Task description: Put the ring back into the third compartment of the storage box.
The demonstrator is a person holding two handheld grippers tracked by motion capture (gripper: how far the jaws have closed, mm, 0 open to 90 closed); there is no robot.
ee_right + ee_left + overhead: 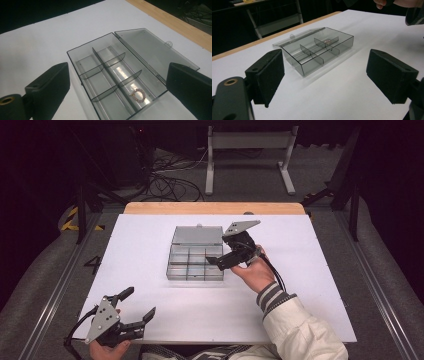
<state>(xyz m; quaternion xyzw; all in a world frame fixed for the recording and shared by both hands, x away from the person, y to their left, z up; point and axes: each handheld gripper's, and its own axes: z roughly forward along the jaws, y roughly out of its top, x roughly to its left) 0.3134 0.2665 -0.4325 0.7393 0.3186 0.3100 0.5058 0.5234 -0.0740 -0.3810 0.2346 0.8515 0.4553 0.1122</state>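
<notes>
The right claw (216,261) hangs over the right end of the clear box (195,260), its jaws spread wide with nothing between them. In the right gripper view a small beaded ring (138,95) lies in an end compartment of the box, below and between the jaws, untouched. The box sits in the middle of the white worktop (140,250) with its lid (197,235) folded flat behind it. The left claw (141,304) is held near the worktop's front left edge, well apart from the box, jaws wide and empty.
</notes>
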